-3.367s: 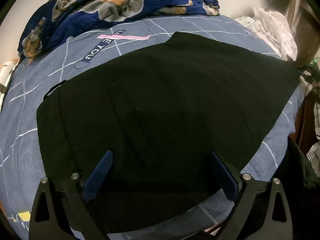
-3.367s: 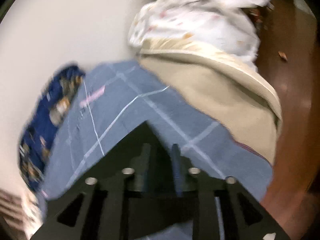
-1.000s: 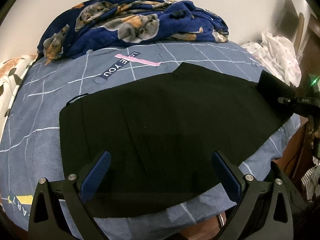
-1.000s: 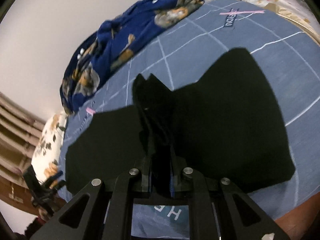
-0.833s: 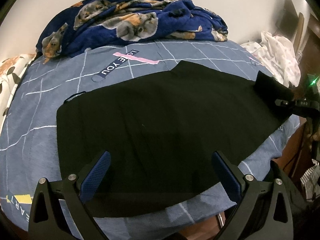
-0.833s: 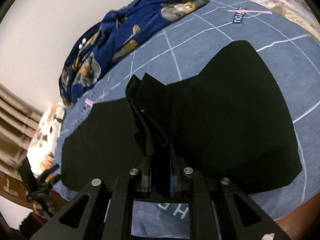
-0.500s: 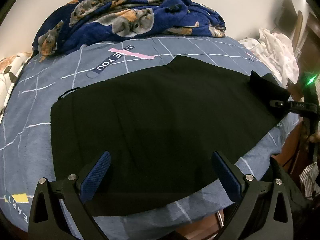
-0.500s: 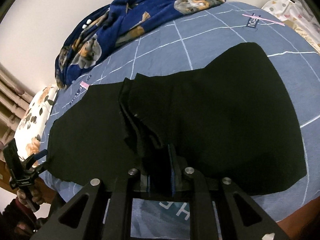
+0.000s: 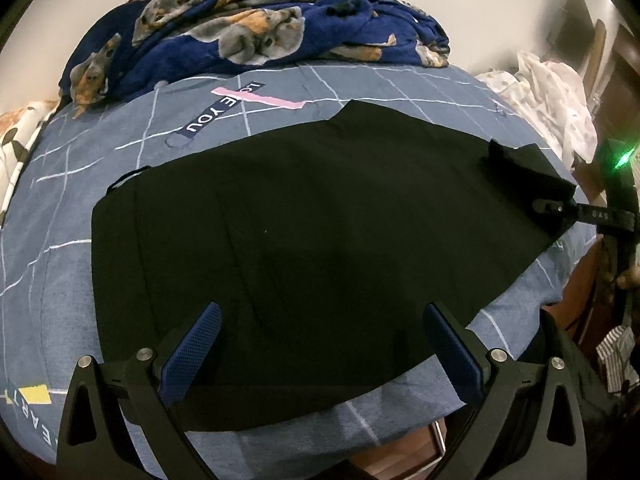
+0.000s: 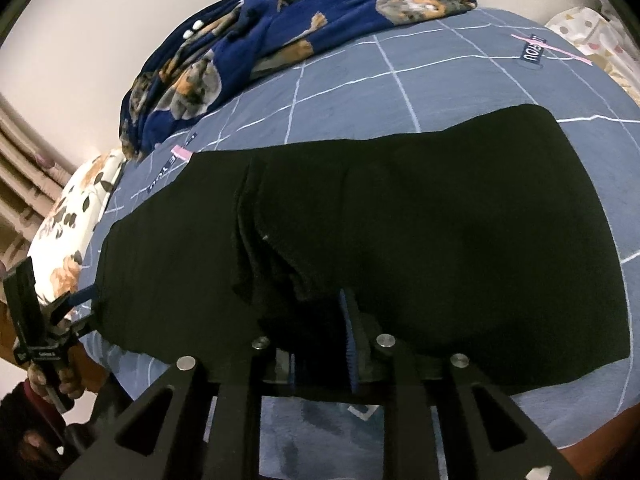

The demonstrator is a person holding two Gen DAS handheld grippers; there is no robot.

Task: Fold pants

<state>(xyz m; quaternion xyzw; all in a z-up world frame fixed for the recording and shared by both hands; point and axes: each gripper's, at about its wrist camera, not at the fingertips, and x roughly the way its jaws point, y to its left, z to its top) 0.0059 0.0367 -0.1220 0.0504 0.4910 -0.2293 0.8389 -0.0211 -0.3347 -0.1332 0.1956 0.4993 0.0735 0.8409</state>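
Left tool (image 9: pixel 320 308) is hanging wide open over the near edge of the black pants (image 9: pixel 320 220), blue pads well apart and nothing pinched between them. From its camera the pants lie spread flat across the middle of the bed, on the blue-grey grid bedsheet (image 9: pixel 60 220). Over at 3 o'clock the right tool (image 9: pixel 560 208) sits at the far end of the pants, where a bit of the cloth is humped up. In the right tool's own view, its jaws have just been easing apart, the gap is narrow, and a bunched ridge of the pants lies between them. One blue pad shows, the other is buried under fabric, so honestly I can't tell if it's pinching the cloth or just sitting around it. Same view has the left tool at 8 o'clock with a hand (image 10: pixel 52 384) wrapped round its handle. A navy dog-print fleece blanket (image 9: pixel 248 28) is heaped at 12 o'clock, a spotted white cloth pile (image 9: pixel 560 92) at 2 o'clock, and a floral pillow (image 10: pixel 68 232) at 9 o'clock from the right side.
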